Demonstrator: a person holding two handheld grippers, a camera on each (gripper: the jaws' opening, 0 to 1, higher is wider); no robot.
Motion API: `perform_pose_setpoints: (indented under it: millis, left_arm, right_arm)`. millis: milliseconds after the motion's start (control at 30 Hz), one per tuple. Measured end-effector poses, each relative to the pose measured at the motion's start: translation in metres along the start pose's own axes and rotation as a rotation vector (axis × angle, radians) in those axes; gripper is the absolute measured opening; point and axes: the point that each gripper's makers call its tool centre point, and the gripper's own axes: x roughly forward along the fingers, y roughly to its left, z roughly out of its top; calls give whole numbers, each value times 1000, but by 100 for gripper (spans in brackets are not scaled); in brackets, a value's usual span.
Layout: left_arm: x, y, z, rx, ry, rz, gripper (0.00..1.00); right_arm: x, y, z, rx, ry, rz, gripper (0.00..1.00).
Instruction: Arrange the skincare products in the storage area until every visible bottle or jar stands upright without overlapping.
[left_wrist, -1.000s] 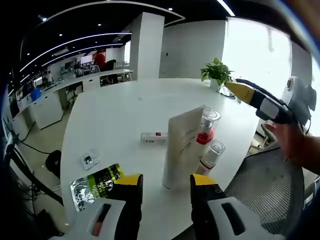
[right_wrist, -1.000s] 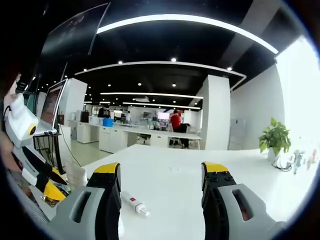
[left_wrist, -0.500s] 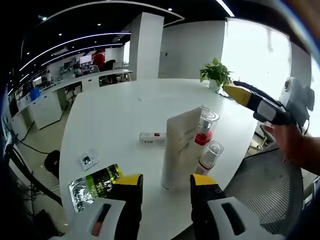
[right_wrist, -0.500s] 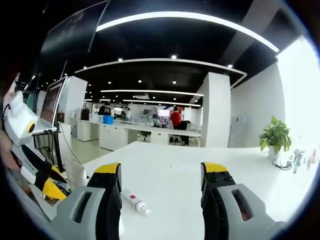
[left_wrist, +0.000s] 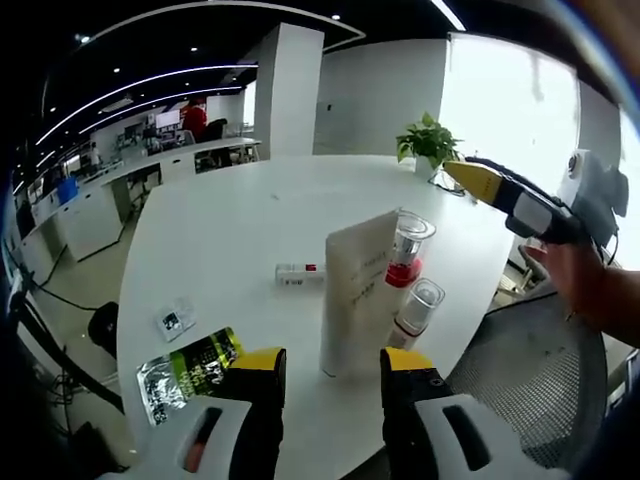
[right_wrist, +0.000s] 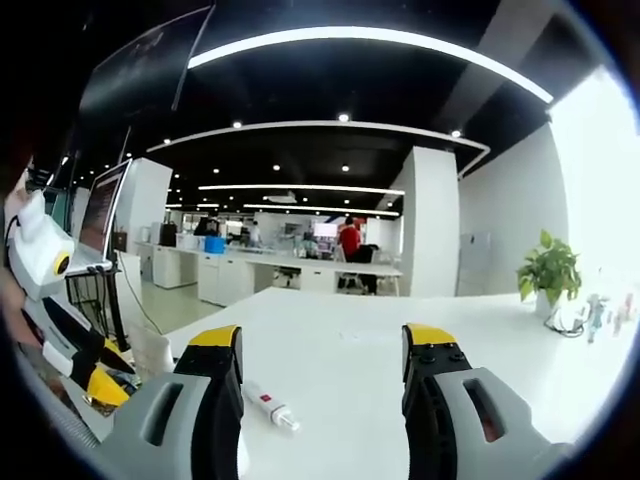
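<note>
The white bench (left_wrist: 230, 220) carries everything, and its far half lies bare in both views. On the near part, in the left gripper view, the biggest of the skincare things is a tall white tube (left_wrist: 355, 290) standing on its end, close above the left tool (left_wrist: 325, 365). Just beside it on its right stand two clear-capped bottles: the red-collared bottle (left_wrist: 408, 248) further back and the smaller white bottle (left_wrist: 415, 312) nearer the bench edge. All three look upright and, though close together, seem not to overlap.

To the left, a green and silver sachet (left_wrist: 190, 365) lies flat near the bench edge, with a small square packet (left_wrist: 178, 320) a little beyond it. A small white tube with a red band (left_wrist: 298, 273) lies on its side, apart from the standing group; the right gripper view shows it too, lying between that tool's jaws, further out on the bench.

The left tool has its jaws apart and grips nothing. The right tool (right_wrist: 322, 400) likewise hangs with jaws apart and empty above the bench.

By my reading, the standing part is largely done and the lying small tube is the piece in hand. The next move would call for lowering a tool to it, closing across its body, and turning it onto its end clear of the others; its narrow base may make it topple.
</note>
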Motion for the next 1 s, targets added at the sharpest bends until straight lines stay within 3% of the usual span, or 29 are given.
perform_pose_setpoints:
  millis: [333,533,700,733,833,867,967,1000]
  left_arm:
    - [0,2,-2,5,9,12,38]
    - [3,9,-13,16,58,41,38]
    - [7,11,-17,44,84,60,38]
    - [9,11,-19,53,100,63,38]
    - [11,12,-21,62,115,61,38]
    - [12,13,-21,62,114,60,37]
    - [15,16,-19,35,92,57,27]
    - [17,19,-23,21,115,62,26]
  right_arm:
    - [1,2,0,20,-3,17,63]
    - [-1,3,11,82,-55,30,63]
    - [-7,-12,25,187,-120,4,63]
    - [-9,-18,30,236,-154,-16,63]
    - [-11,-26,33,334,-174,-10,63]
    - [-11,-23,32,407,-167,35,63]
    - [-13,-25,30,469,-139,82,62]
    - [-14,-27,30,489,-124,105,62]
